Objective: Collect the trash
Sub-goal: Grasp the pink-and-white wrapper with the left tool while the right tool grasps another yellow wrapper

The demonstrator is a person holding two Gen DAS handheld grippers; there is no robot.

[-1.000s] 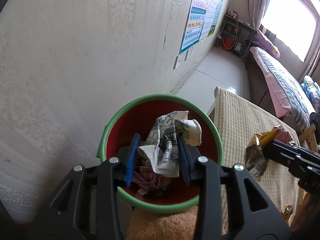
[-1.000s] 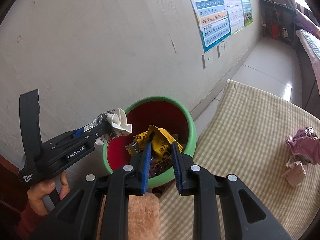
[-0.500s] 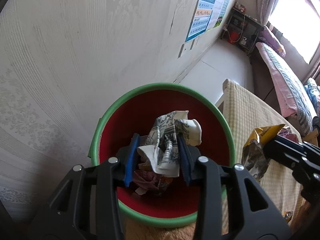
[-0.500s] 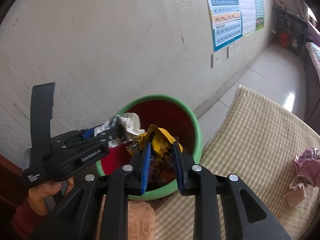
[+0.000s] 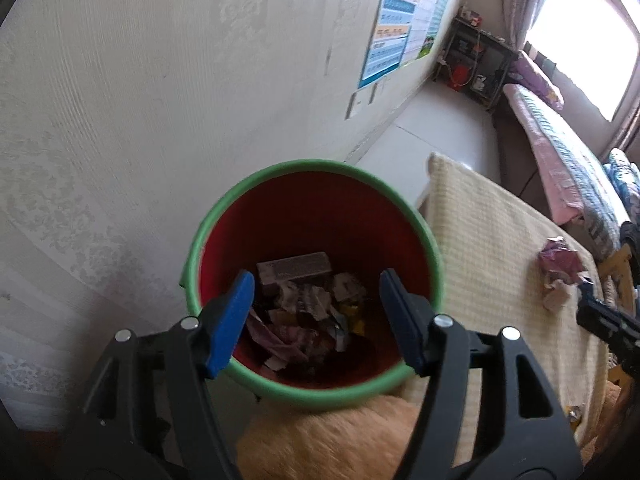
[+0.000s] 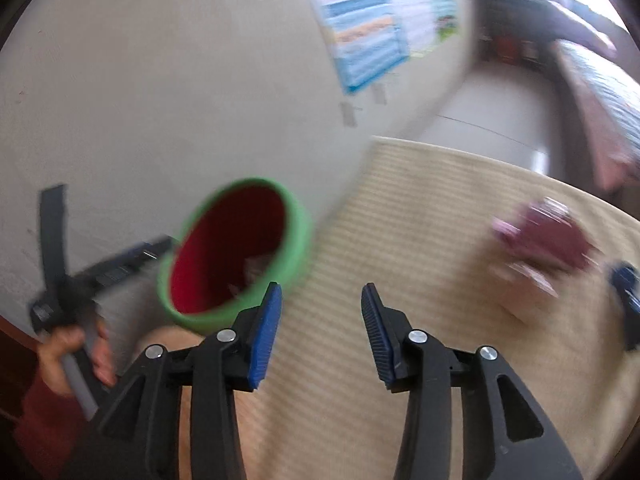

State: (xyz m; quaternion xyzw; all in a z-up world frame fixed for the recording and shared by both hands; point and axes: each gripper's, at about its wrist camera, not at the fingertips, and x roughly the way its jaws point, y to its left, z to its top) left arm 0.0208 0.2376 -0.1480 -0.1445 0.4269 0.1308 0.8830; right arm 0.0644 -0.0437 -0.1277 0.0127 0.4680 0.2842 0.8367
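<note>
Left gripper (image 5: 318, 316) hangs over the bin (image 5: 316, 172), fingers just spreading, nothing between them. Right gripper (image 6: 322, 320) likewise, fingers just parting empty above the bench (image 6: 440, 208).

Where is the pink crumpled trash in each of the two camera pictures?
Left wrist view: the pink trash lies at the right edge, on the checked cloth.
Right wrist view: it is blurred, at upper right, on the same cloth.
Shared landmark: the green-rimmed bin, left of the cloth in both views.
</note>
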